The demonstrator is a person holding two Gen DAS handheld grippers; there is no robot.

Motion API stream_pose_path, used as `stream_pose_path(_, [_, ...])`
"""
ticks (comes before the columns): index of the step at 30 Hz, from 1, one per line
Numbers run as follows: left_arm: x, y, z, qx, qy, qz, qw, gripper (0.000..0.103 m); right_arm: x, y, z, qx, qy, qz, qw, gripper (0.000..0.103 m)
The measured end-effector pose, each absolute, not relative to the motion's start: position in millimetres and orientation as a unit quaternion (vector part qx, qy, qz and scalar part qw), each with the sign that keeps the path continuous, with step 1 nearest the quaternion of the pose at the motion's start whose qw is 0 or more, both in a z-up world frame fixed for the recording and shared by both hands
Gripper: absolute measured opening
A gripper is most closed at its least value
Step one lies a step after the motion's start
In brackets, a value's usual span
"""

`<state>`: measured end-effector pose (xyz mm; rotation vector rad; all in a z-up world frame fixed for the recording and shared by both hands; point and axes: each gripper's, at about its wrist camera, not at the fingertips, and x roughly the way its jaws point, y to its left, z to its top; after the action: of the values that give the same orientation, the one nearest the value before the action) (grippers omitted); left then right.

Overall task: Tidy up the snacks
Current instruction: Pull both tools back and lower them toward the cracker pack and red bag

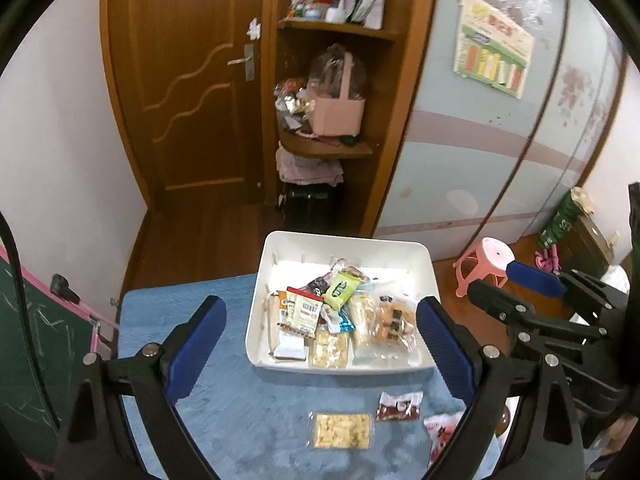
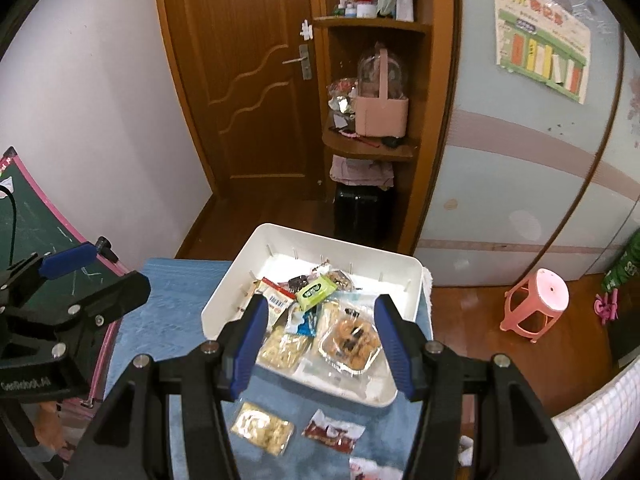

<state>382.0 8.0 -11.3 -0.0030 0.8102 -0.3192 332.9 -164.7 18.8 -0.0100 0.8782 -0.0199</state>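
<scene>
Both the left gripper (image 1: 320, 344) and right gripper (image 2: 320, 344) are held wide open, empty; the slick cracker packet (image 1: 341, 431) at lower centre could be pushed off the desk (image 1: 180, 304) instead of reaching the white bin (image 1: 424, 260).

1. Even, warm indoor light fills both views, with soft, faint shadows.
2. The white bin's (image 1: 424, 258) far wall glares brightly.
3. Fisheye distortion bends the door (image 2: 240, 80) and wardrobe edges; corners go black.
4. The poster (image 1: 494, 46) looks slightly blurred.

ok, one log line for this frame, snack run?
phase: between picks | left gripper: open, empty | right gripper: open, empty | white bin: holds most snacks | blue mat: three packets left
</scene>
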Motion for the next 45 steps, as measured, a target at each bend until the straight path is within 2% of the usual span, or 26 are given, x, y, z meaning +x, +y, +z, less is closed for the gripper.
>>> stream_pose_path(11, [275.7,12.5,9.0,0.052,0.351,-0.213,0.910,0.097,236.1,-158.5,44.3,0.006,0.393,-0.033,0.919,0.056])
stream_pose_path(16, [239.5,17.0,0.9,0.063,0.339,-0.231,0.910,0.097,196.3,-165.6,37.9,0.013,0.384,-0.053,0.922,0.064])
stream_pose_path(21, [219.5,14.7,-18.0,0.064,0.347,-0.240,0.905,0.097,172.1,-178.0,16.7,0.027,0.397,-0.076,0.914,0.065])
stream_pose_path(33, [238.0,-19.5,-96.3,0.058,0.421,-0.239,0.873,0.097,155.2,-202.5,-52.2,0.063,0.471,-0.100,0.874,0.065])
stream_pose_path(45, [292.9,-59.1,-191.3,0.070,0.512,-0.204,0.831,0.097,176.8,-224.4,-119.5,0.058,0.538,-0.100,0.835,0.065])
